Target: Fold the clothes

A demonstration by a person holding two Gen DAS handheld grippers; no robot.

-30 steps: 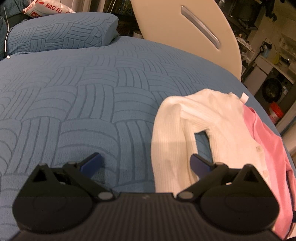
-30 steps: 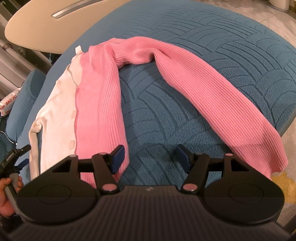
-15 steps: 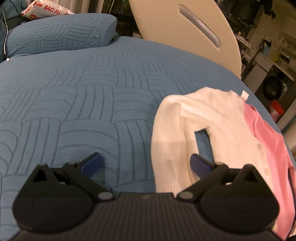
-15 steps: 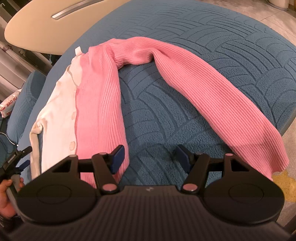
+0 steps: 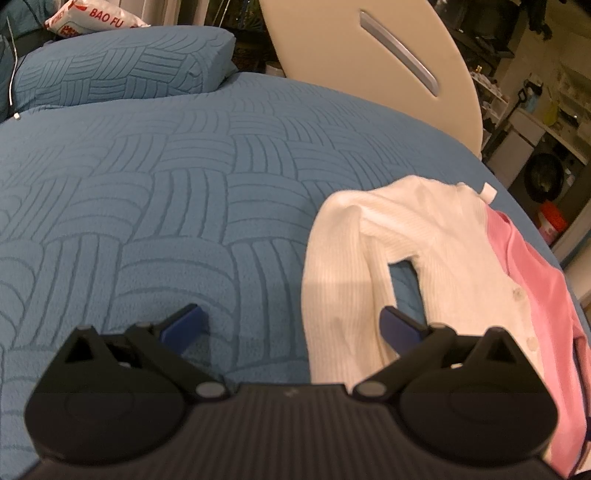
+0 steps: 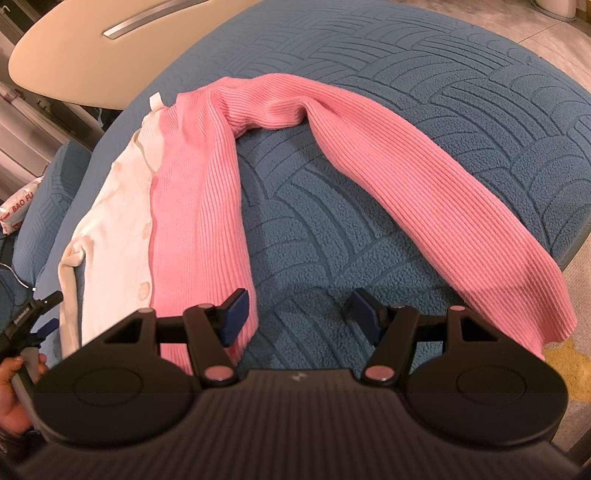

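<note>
Both hand-held grippers, left (image 5: 291, 325) and right (image 6: 299, 314), remain open, barely moved; cardigan (image 6: 199, 206) lies unfolded on bed (image 5: 147, 184)

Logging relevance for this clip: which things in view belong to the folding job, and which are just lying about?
Job:
- pink-and-white cardigan, spread flat on the blue bedspread, pink sleeve stretched out
- left gripper, open
- right gripper, open

Lying about:
- pillow
- BAO FU bag
- cream headboard
- washing machine
</note>
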